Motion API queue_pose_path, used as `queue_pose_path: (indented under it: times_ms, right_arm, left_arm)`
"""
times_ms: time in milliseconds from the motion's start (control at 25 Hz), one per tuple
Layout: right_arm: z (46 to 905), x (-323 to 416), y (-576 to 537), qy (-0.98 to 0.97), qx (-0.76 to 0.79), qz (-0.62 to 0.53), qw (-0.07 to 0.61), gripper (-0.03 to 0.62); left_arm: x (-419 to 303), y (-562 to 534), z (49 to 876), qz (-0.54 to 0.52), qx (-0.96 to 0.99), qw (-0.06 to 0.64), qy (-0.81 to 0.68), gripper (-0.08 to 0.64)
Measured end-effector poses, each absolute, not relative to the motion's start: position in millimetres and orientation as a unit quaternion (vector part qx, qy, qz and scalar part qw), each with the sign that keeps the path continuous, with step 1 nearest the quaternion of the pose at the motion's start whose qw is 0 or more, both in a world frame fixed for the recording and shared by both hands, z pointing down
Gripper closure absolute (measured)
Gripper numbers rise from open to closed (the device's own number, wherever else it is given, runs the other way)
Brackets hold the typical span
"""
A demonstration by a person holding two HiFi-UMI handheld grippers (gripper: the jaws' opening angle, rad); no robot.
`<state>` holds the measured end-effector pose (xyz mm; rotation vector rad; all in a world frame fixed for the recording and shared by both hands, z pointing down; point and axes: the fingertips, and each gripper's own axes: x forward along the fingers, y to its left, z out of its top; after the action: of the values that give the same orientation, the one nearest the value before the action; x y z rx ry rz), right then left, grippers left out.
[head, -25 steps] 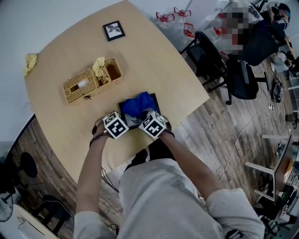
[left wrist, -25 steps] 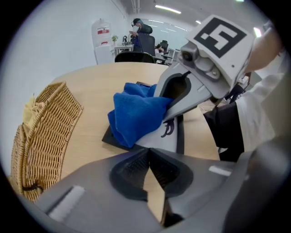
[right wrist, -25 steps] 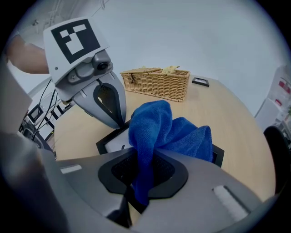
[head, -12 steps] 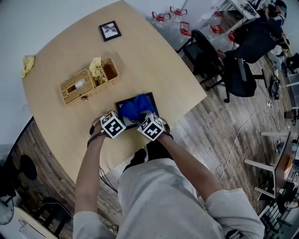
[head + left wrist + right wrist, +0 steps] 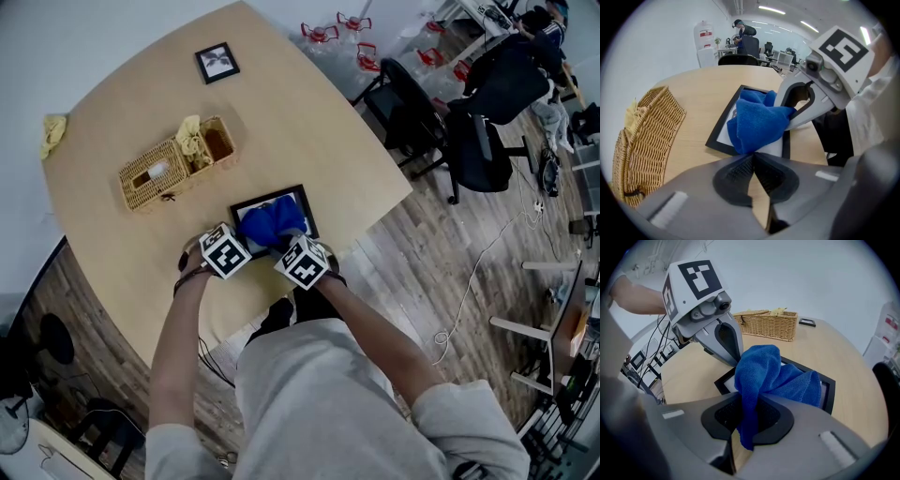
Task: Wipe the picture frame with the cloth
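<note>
We are mid-wipe, by our judgement: the right gripper (image 5: 749, 411) is clenching its fingers on the cloth (image 5: 774, 376), which is bunched on the glass of the frame (image 5: 272, 194). The frame is lying at the bench's (image 5: 309, 122) 6 o'clock edge. The left gripper (image 5: 753, 161), at the frame's 7 o'clock, is pinching shut on nothing. The frame's border is showing uncovered, so it is likely awaiting wiping. We are finding no readable writing.
</note>
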<state>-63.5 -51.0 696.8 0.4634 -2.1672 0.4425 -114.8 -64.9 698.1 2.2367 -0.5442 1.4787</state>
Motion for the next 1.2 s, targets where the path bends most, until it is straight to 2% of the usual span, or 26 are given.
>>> queue_pose_path:
  times_ms: [840,1200]
  right_arm:
    - [688.2,-114.8,-12.5,-0.886,0.136,0.197,0.397,0.546]
    - [694.4,-107.2,-34.7,-0.882,0.154,0.196,0.401,0.546]
  left_arm:
    - [-115.3,-65.9,696.3,0.509,0.806,0.214,-0.214,0.506]
    - [-118.1,-63.4,699.2,0.514,0.804,0.212,-0.212,0.506]
